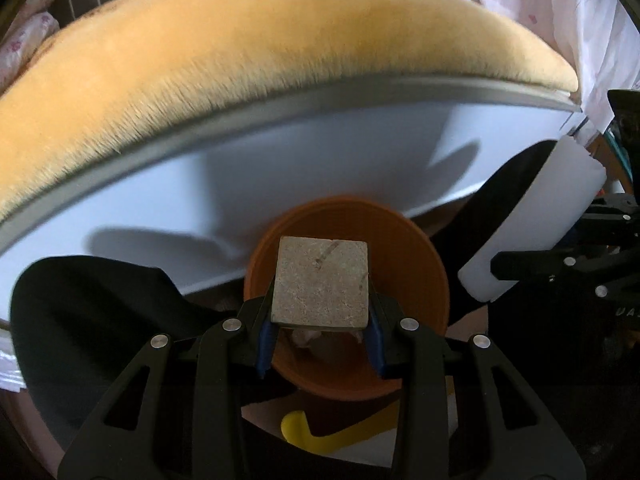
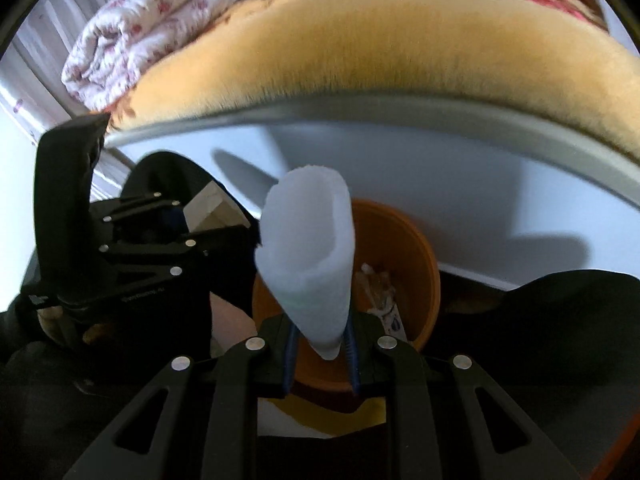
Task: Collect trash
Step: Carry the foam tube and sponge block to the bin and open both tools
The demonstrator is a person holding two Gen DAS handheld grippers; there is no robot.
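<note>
My left gripper is shut on a tan square block and holds it over the orange bin. The bin also shows in the right wrist view, with white crumpled trash inside. My right gripper is shut on a folded white foam sheet and holds it above the bin's near rim. The foam and the right gripper show at the right of the left wrist view. The left gripper with its block shows at the left of the right wrist view.
A white bed frame side with a grey edge runs behind the bin, topped by a tan furry blanket. A rolled floral quilt lies at the back left. Black fabric and a yellow shape lie on the floor.
</note>
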